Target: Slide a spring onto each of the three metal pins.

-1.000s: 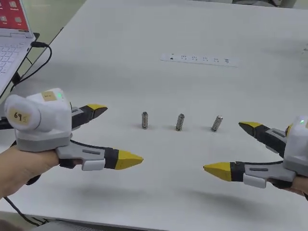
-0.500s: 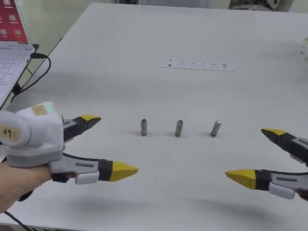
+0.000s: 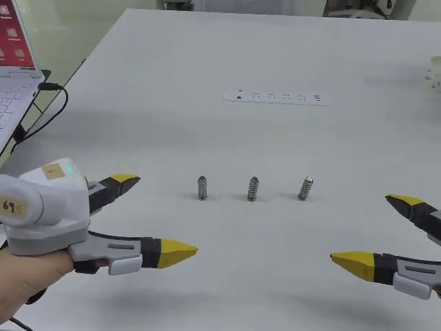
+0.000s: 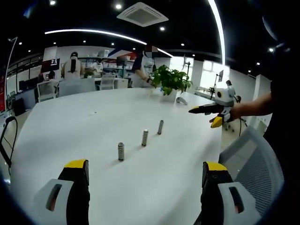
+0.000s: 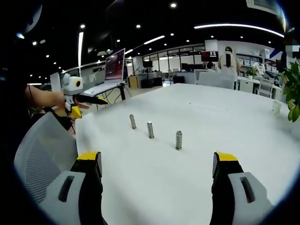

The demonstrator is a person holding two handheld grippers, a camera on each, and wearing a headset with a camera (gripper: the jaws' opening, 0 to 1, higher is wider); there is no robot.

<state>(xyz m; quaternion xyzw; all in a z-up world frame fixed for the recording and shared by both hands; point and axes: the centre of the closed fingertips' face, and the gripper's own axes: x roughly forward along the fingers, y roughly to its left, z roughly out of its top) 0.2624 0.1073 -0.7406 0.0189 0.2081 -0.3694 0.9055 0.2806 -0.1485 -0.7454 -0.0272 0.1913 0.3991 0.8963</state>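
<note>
The right hand-held gripper [image 3: 368, 229] is cut off at the head view's edge, jaws spread wide; the white laptop [image 3: 8, 103] is cropped too. A sticker [image 3: 12, 205] on the left hand-held gripper [image 3: 158, 215], jaws also apart, reads "69". Three small silver coiled springs [image 3: 253, 189] stand in a row on the white bench [image 3: 207, 55], between both grippers and ahead of their tips, untouched; any pins inside are indiscernible.

Three springs on pins are being counted here (left spring [image 3: 202, 187], middle spring [image 3: 253, 189], right spring [image 3: 306, 187]), plus one power strip [image 3: 277, 97], one laptop [image 3: 14, 69], and two grippers (left gripper [image 3: 158, 215], right gripper [image 3: 368, 229]).
</note>
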